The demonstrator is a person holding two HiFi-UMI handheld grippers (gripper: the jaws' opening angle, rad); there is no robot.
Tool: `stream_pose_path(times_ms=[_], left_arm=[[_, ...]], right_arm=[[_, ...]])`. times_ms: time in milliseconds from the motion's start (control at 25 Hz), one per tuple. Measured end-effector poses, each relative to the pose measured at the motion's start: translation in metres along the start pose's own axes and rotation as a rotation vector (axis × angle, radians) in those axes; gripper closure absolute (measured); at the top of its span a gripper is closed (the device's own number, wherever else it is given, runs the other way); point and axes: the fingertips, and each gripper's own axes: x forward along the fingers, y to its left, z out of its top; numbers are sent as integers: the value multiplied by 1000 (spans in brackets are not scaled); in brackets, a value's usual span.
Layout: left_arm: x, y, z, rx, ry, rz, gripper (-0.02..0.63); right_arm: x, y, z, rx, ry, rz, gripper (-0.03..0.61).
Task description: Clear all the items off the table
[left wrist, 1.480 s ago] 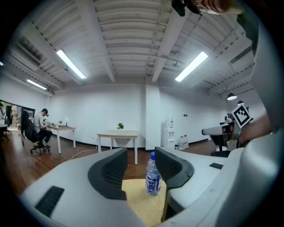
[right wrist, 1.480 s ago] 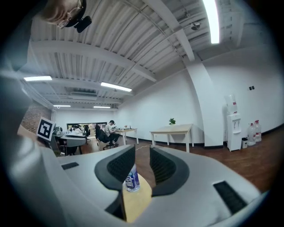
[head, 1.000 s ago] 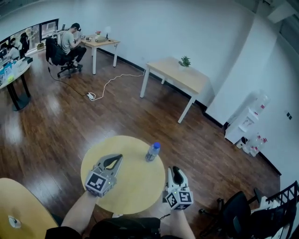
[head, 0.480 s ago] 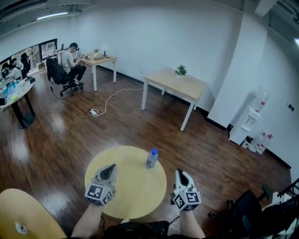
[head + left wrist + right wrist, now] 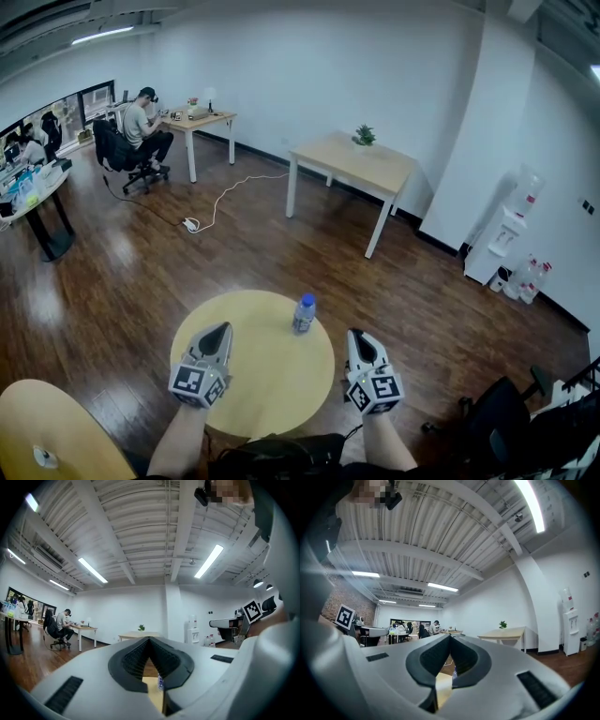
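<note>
One bottle [image 5: 303,314] stands on the table [image 5: 262,370], beyond both closed jaws.

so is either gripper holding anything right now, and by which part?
Nothing is held. The left gripper and right gripper are both shut and empty. The water bottle stands on the round table, clear of both.

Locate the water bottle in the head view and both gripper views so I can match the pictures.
Head view: the bottle stands upright near the far edge of the round yellow table, around the picture's centre.
Left gripper view: the bottle is small, low centre, framed by the jaws.
Right gripper view: the bottle is small, low centre, framed by the jaws.
Shared landmark: the potted plant on the far wooden table shows in all three views.
</note>
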Motion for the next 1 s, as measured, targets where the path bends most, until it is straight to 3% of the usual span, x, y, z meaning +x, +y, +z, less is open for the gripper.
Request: stream_pose_path(times_ms=[160, 280, 480, 760, 1000], left_arm=[[4, -3, -3, 1, 0, -6, 611], [8, -10, -5, 44, 23, -22, 611], [9, -9, 1, -22, -34, -25, 612], [14, -13, 2, -4, -35, -32, 612], [8, -6, -2, 0, -15, 19, 612]], right_arm=[[0, -3, 0, -9, 3, 3, 572], [0, -4, 1, -11, -3, 3, 568], [-3, -9, 2, -15, -7, 1, 568], [-5, -15, 5, -15, -13, -10, 568], [-10, -15, 1, -14, -22, -10, 568]])
